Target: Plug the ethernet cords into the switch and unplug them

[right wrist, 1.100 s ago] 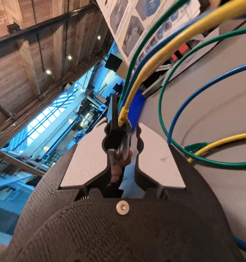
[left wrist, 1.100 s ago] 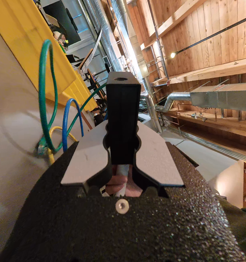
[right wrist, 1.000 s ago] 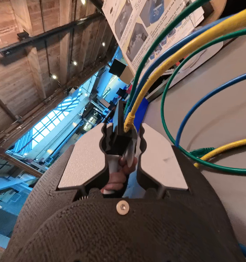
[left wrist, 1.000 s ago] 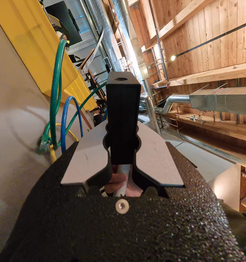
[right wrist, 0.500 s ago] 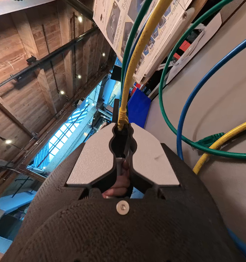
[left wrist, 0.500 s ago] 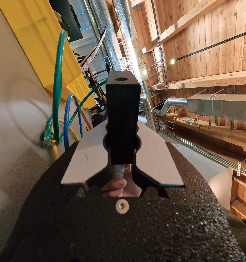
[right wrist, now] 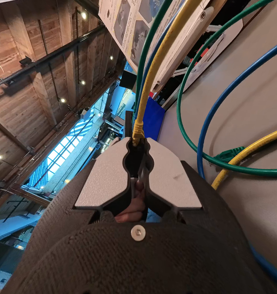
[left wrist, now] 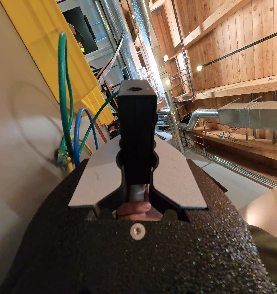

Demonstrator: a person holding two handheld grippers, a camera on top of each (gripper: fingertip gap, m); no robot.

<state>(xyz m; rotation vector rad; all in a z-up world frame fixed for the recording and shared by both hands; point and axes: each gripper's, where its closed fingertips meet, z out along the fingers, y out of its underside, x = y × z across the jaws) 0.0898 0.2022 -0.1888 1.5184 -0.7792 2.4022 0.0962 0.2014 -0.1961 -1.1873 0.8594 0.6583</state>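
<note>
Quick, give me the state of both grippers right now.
Left gripper: shut on the black switch.
Right gripper: shut on the yellow cord's plug at the switch's end.

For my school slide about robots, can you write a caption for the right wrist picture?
The right gripper pinches the yellow cord's plug at the black switch.

We see a bright room in both views. Small round lamps (right wrist: 84, 15) glow on the wood ceiling (right wrist: 23, 47), and blue daylight pours through a big window (right wrist: 61, 148). A shiny pipe (left wrist: 144, 28) has white glare on it. The table (left wrist: 15, 127) looks smeared and blurry at the left edge. Straight lines bend near the edges. Soft grey shadows lie under the cords (right wrist: 206, 127).
</note>
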